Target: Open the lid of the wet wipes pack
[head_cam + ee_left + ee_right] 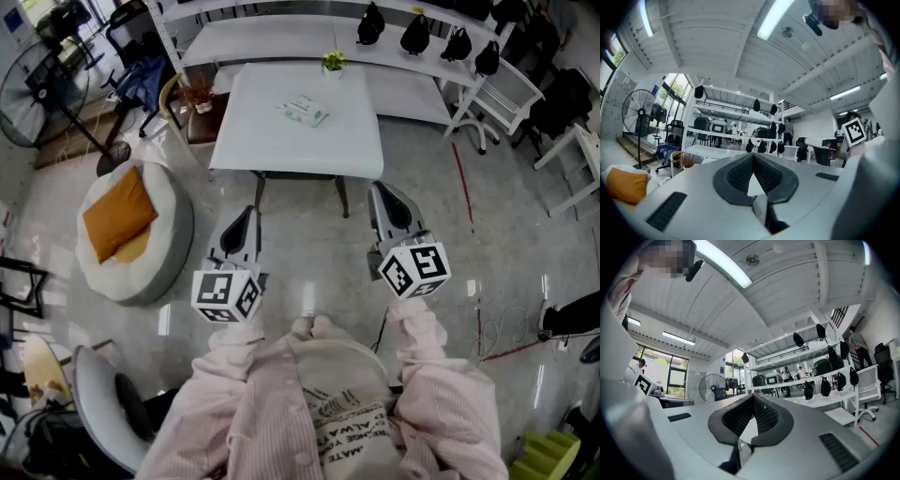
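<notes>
Both arms reach forward at lower centre, left gripper [246, 223] and right gripper [385, 201] level, jaws closed and empty. The wipes pack [303, 111] lies on the table [261, 141], upper centre, well apart.

A square white worktop [272, 141] stands on a glossy grey floor [309, 244], with a small green potted plant [333, 63] at its far edge. To its left lies a pale beanbag [164, 248] with an orange cushion [117, 214] on it, and beyond that a black standing fan [33, 98]. Black bags [415, 34] hang along the white shelf rack [281, 37] behind, and a white chair [506, 94] stands to the right.
</notes>
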The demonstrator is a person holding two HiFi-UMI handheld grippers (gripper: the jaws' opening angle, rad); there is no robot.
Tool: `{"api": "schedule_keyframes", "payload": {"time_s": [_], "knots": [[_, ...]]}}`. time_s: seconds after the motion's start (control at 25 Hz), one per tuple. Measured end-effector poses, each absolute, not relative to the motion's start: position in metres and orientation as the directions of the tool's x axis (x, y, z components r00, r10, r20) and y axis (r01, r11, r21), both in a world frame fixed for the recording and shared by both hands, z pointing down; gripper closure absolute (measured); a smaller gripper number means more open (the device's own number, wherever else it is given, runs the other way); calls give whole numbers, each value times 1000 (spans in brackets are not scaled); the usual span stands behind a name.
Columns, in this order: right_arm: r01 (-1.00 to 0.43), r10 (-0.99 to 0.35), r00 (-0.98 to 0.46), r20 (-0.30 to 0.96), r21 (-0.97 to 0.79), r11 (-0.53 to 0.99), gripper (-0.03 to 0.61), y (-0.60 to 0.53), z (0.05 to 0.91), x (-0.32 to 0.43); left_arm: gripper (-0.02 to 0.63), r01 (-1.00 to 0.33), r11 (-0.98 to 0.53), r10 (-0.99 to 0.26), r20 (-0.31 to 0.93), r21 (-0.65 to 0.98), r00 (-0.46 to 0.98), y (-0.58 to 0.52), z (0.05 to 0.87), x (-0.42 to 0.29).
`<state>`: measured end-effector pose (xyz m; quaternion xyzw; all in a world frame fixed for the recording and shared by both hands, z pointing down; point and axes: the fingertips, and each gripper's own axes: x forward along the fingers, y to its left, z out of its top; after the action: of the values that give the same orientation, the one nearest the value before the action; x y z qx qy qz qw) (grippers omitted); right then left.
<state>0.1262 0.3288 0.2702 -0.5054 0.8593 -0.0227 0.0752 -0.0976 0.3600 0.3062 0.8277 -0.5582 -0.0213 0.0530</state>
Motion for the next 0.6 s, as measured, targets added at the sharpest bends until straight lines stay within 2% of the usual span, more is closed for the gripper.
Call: {"api": "schedule_keyframes", "payload": {"time_s": [0.6], "knots": [[-819,-826,-557,-82,-109,563,577,319,289,147,614,-932,-340,-938,28,126,346,362,316,-71]]}}
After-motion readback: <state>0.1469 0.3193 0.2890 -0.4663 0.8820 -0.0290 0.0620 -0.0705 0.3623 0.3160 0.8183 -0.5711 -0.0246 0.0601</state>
